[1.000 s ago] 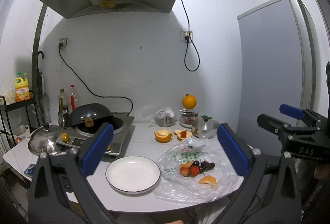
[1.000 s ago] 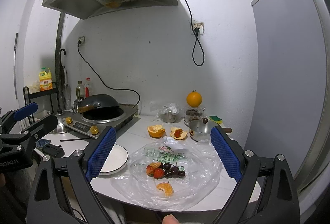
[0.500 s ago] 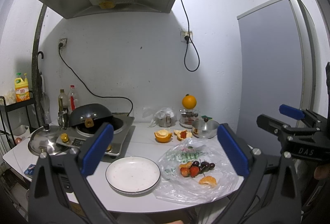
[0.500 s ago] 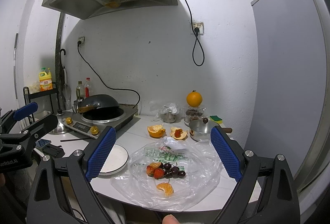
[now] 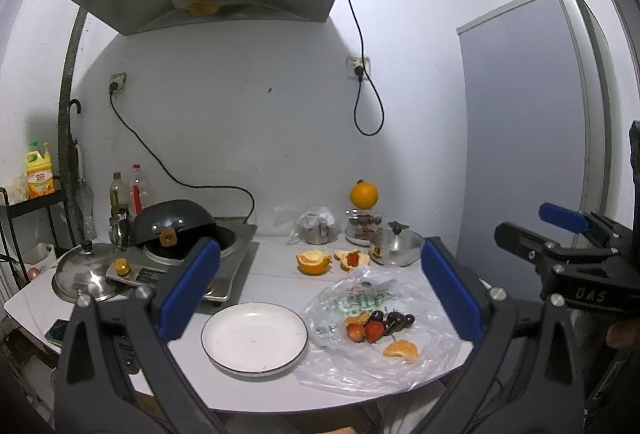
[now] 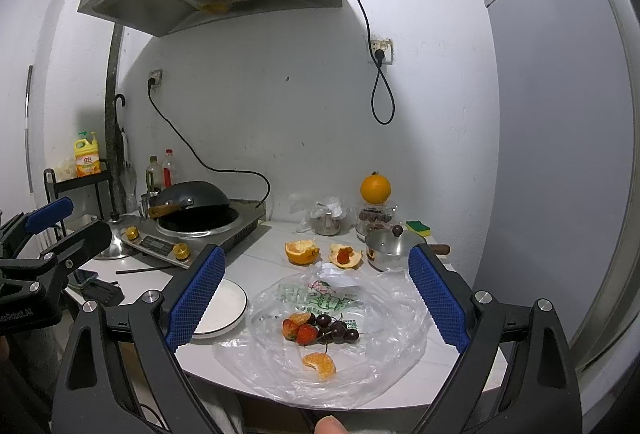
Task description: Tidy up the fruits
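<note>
A clear plastic bag (image 6: 384,298) lies flat on the white counter. On it sit strawberries (image 6: 299,331), dark cherries (image 6: 338,328) and a tangerine segment (image 6: 320,364). An empty white plate (image 5: 254,339) lies left of the bag; it also shows in the right wrist view (image 6: 230,298). The fruit also shows in the left wrist view: strawberries (image 5: 367,330), cherries (image 5: 394,318), the segment (image 5: 401,350). My left gripper (image 5: 320,294) and right gripper (image 6: 316,298) are both open, empty, held back from the counter's front edge.
Orange peel halves (image 6: 302,250) and a small steel pot (image 6: 390,246) lie behind the bag. A whole orange (image 6: 375,188) sits on a jar. An induction cooker with a wok (image 6: 192,206) and a pot lid (image 5: 80,274) stand at the left.
</note>
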### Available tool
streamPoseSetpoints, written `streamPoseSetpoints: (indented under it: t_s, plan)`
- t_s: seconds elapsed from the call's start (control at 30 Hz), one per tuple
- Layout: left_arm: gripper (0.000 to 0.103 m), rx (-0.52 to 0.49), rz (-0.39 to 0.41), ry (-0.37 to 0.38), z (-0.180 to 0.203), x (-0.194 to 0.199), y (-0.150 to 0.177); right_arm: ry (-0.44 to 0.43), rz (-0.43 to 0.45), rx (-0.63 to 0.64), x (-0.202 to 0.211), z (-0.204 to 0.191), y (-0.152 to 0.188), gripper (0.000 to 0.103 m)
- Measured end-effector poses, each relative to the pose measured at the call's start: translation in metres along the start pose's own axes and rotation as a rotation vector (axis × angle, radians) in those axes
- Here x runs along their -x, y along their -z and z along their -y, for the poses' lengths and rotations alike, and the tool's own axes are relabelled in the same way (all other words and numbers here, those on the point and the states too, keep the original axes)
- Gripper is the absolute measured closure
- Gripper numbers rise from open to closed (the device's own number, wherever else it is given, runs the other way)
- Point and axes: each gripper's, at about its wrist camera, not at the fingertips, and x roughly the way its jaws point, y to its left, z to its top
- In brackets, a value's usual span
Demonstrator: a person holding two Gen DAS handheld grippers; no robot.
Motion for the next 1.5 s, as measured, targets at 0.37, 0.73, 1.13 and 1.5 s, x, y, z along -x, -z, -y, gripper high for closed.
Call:
streamPoseSetpoints:
  t_s: [0.37, 0.73, 1.13, 1.5]
  plan:
    - [0.001, -0.002, -0.040, 0.003, 0.003, -0.017, 0.007, -0.003, -0.036, -0.011, -0.010, 0.003, 0.004, 0.008]
    - [0.001, -0.016, -0.148, 0.013, 0.016, -0.062, 0.030, 0.036, -0.124, -0.035, -0.048, 0.034, 0.023, 0.008]
    - [0.001, -0.068, -0.328, 0.037, 0.052, -0.139, 0.070, 0.033, -0.262, -0.080, -0.106, 0.083, 0.062, 0.008]
    - [0.002, -0.109, -0.488, 0.095, 0.093, -0.195, 0.111, -0.070, -0.394, -0.057, -0.149, 0.107, 0.097, 0.033]
